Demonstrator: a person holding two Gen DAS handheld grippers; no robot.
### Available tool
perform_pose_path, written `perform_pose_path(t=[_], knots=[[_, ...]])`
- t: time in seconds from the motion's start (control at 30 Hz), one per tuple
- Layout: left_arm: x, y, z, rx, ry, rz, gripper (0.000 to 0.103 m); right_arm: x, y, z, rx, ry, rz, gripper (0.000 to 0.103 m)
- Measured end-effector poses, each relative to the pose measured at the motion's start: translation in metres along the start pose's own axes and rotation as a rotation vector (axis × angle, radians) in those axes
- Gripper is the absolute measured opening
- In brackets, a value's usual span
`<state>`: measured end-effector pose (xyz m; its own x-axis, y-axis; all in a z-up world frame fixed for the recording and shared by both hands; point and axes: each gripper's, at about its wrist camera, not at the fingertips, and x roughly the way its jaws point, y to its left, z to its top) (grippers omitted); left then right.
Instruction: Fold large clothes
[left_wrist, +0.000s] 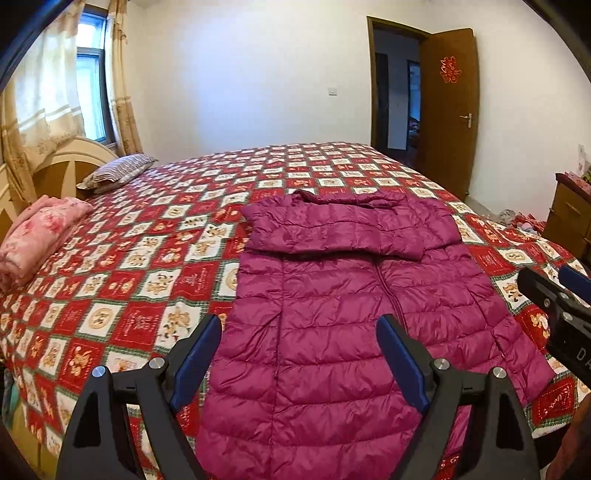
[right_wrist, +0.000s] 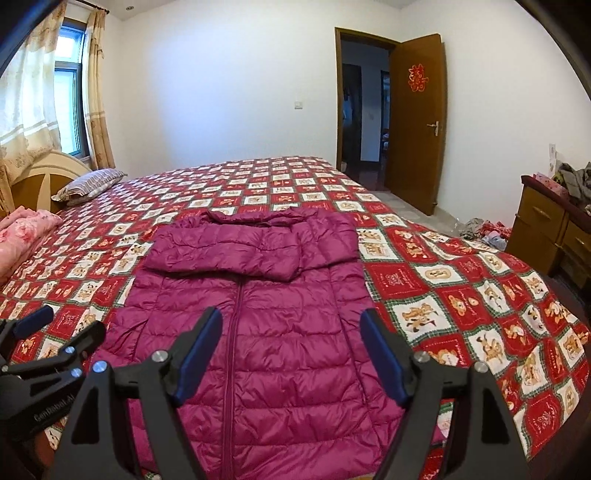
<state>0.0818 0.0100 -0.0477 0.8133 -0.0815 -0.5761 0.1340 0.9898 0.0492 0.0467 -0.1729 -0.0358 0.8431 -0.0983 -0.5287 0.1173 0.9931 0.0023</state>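
A magenta puffer jacket (left_wrist: 343, 306) (right_wrist: 258, 314) lies flat, zip side up, on the red patchwork bedspread (left_wrist: 147, 266) (right_wrist: 461, 295). Both its sleeves are folded across the chest, below the collar at the far end. My left gripper (left_wrist: 299, 325) hovers open above the jacket's near left part, nothing between its blue pads. My right gripper (right_wrist: 291, 321) hovers open above the near right part, also with nothing in it; it shows at the right edge of the left wrist view (left_wrist: 557, 291). The left gripper appears at the lower left of the right wrist view (right_wrist: 48, 332).
A folded pink blanket (left_wrist: 37, 240) and a striped pillow (left_wrist: 118, 171) lie by the headboard at the left. A wooden dresser (right_wrist: 554, 236) stands at the right with clothes on the floor (right_wrist: 484, 230) beside it. An open brown door (right_wrist: 413, 122) is behind the bed.
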Motion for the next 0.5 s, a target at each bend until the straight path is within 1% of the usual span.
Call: perform_pose_path(t=[0.3, 0.5], knots=[[-0.011, 0.001, 0.0, 0.008, 0.001, 0.096, 0.086, -0.008, -0.008, -0.003, 0.028, -0.004, 0.011, 0.08], [-0.014, 0.013, -0.001, -0.026, 0.014, 0.11, 0.086, -0.011, -0.004, -0.003, 0.019, -0.005, 0.024, 0.08]])
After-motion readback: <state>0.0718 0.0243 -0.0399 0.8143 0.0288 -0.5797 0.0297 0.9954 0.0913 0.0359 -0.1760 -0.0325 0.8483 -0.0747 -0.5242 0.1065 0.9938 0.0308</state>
